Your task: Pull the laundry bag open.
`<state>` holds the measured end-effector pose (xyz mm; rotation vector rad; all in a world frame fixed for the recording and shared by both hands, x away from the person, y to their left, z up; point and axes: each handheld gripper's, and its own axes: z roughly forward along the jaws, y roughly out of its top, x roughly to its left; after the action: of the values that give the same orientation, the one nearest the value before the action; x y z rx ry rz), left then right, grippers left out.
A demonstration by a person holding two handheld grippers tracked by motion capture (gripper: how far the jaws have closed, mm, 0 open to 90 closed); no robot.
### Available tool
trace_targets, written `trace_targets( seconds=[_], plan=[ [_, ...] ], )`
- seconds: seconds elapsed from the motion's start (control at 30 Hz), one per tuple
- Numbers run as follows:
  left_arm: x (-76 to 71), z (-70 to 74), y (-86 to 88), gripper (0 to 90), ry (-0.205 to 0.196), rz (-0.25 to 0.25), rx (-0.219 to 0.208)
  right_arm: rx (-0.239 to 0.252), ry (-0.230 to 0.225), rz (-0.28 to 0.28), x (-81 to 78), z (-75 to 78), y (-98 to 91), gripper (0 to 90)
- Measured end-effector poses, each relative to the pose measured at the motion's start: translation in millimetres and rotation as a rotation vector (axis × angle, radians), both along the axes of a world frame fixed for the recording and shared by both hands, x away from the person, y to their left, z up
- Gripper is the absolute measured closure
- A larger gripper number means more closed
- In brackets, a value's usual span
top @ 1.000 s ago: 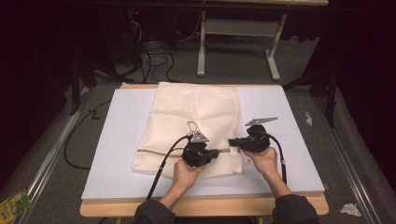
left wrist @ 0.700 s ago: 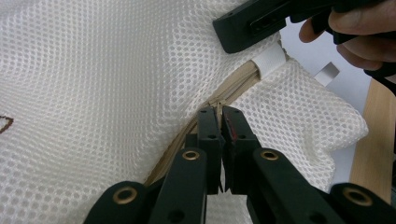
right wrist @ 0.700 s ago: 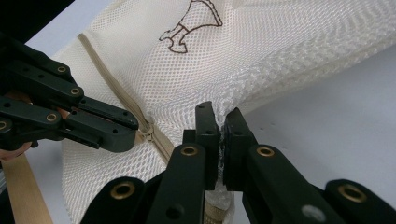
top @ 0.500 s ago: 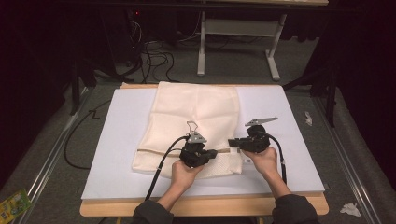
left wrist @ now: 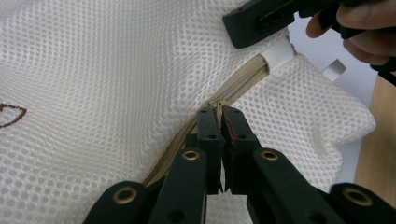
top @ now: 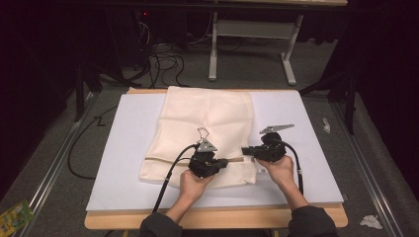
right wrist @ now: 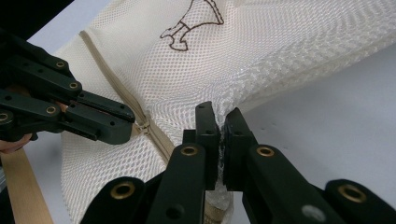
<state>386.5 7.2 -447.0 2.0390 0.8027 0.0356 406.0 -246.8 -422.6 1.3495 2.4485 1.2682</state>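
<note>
A cream mesh bag lies flat on the white sheet that covers the desk, with its zipper running along the end nearest the person. The left gripper has its jaws closed tight on the zipper area of the bag, near the middle of that end. The right gripper is just beside it, at the bag's near right corner, and its jaws are also closed, pinching the mesh there, which is pulled up a little.
</note>
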Motion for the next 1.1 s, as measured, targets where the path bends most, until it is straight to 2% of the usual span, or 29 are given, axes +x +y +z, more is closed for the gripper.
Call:
trace_targets(
  seconds=[0.47, 1.1],
  plan=[
    [0.2, -1.4, 6.0, 87.0, 0.007, 0.012, 0.0, 0.0, 0.001, -0.002, -0.7, -0.1, -2.8, 89.1],
    [0.8, -0.5, 17.9, 87.0, -0.011, 0.039, 0.011, -0.002, -0.001, -0.013, -1.2, 0.4, -7.7, 89.1]
  ],
)
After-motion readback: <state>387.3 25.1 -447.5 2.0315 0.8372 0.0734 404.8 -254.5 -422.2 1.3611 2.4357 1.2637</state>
